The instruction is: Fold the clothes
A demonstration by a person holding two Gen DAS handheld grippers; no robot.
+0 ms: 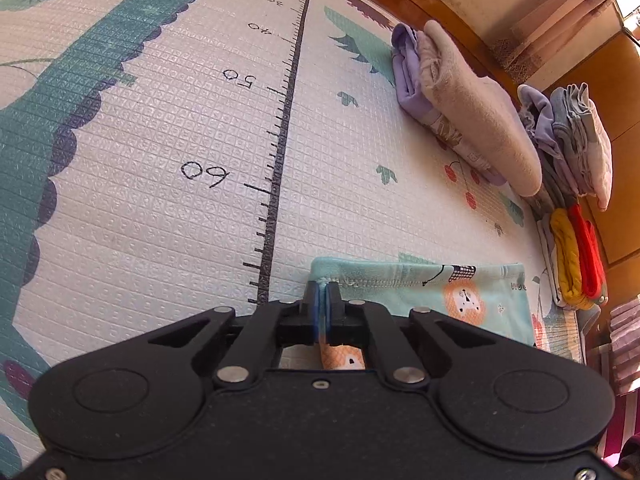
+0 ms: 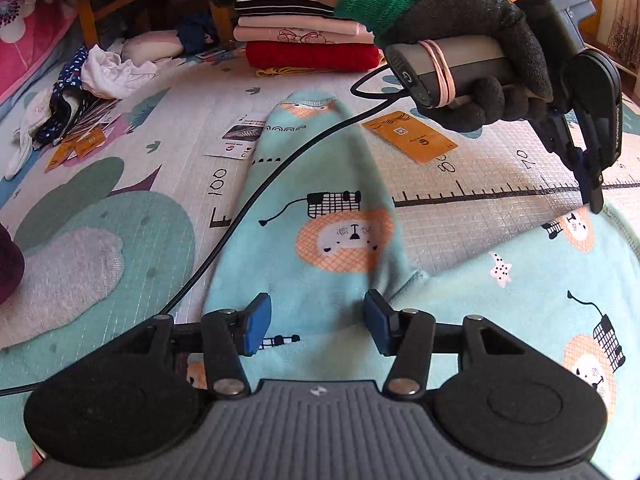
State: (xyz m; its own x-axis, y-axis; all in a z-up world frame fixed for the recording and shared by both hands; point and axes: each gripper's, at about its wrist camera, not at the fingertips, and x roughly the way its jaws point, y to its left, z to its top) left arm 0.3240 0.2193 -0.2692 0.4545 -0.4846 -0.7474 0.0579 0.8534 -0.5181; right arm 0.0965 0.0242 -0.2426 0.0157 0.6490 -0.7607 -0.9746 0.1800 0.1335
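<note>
A mint-green child's garment (image 2: pixel 320 240) printed with orange lions lies on the play mat. One narrow part stretches away from me; a wider part spreads at the right. My left gripper (image 1: pixel 322 292) is shut on the garment's (image 1: pixel 432 288) hemmed edge. In the right wrist view the same left gripper (image 2: pixel 592 192) pinches the garment's far right edge, held by a person's black-gloved hand (image 2: pixel 472 32) with a green cuff. My right gripper (image 2: pixel 316 320) stands open just above the garment's middle, blue pads on either side of a crease, nothing clamped.
Folded clothes are stacked along the mat's edge: a beige and lilac pile (image 1: pixel 460 108), a grey pile (image 1: pixel 572 136), yellow and red items (image 1: pixel 576 256). Another folded stack (image 2: pixel 308 32), loose clothes (image 2: pixel 92 72), an orange card (image 2: pixel 408 136), a grey sock (image 2: pixel 60 276) and a black cable (image 2: pixel 256 216) lie around.
</note>
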